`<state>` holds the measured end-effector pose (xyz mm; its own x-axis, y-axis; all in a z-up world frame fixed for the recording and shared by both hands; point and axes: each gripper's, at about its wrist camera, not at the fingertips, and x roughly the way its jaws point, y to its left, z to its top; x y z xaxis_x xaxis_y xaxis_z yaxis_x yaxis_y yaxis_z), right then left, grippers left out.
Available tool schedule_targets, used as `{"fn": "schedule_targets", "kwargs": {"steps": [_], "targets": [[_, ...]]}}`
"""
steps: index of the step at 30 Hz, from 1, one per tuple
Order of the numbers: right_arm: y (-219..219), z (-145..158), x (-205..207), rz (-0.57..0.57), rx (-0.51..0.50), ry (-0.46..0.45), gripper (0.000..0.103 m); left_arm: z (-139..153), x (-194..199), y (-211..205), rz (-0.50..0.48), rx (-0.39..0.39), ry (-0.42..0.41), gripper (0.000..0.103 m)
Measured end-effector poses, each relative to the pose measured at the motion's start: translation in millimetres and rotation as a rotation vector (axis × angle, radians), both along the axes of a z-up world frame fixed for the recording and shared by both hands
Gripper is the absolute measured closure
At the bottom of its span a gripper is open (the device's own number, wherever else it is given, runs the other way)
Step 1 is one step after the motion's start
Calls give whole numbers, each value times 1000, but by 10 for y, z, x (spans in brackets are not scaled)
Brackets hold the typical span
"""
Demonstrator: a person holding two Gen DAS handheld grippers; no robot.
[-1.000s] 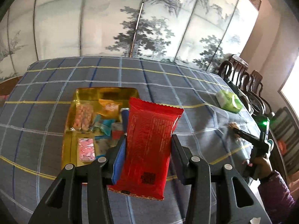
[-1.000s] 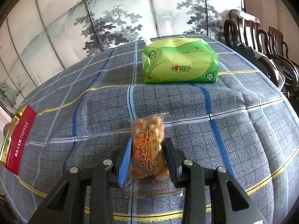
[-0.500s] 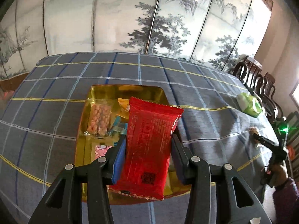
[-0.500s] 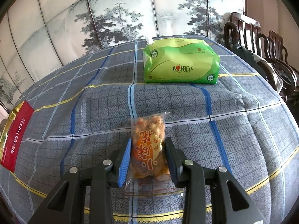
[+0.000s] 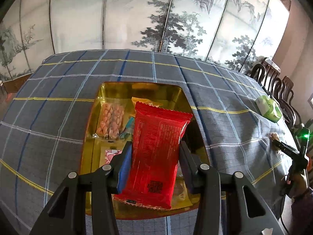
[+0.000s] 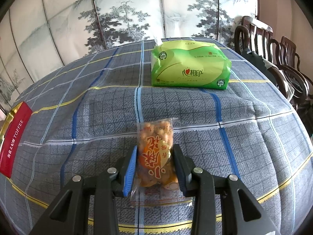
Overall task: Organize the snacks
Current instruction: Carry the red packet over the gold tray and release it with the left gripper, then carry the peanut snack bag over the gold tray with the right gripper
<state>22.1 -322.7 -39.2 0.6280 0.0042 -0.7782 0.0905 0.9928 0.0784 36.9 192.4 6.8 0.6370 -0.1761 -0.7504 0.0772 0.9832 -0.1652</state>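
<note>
We read "TOFFEE" in white capitals, after a run of white Chinese characters too small for us to make out, along the red lid [image 6: 14,137] lying well to the left of the green tissue pack [image 6: 189,66]. On the tissue pack's front face we see a red heart followed by the characters "相印", and round white badges marked "100%" at its lower right corner and near its upper left end. In front of the pack, the clear snack bag [image 6: 156,152] carries large red Chinese characters, seen upside down. The red packet [image 5: 158,152] bears fine white print and a black square code, both unreadable to us.
</note>
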Motion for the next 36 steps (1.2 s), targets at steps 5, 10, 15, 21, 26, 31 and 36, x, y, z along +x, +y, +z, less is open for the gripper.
{"fn": "schedule_targets", "kwargs": {"steps": [5,10,15,21,26,31,36], "targets": [[0,0,2,0,0,0,66,-25,15,-5,8,10,6,61],[-1,0,2,0,-1,0,66,-59,34,-5,23,28,16,61],[-2,5,-6,1,-5,1,66,-44,22,8,44,52,-1,57],[6,15,-22,2,-16,2,66,18,-23,-3,71,119,-31,28],[74,31,-65,24,-1,14,66,73,-80,-9,108,172,-50,12],[93,38,-119,30,52,24,66,90,-145,-23,126,209,-49,7],[216,36,-192,49,79,30,66,106,-195,-37,137,241,-49,4]]}}
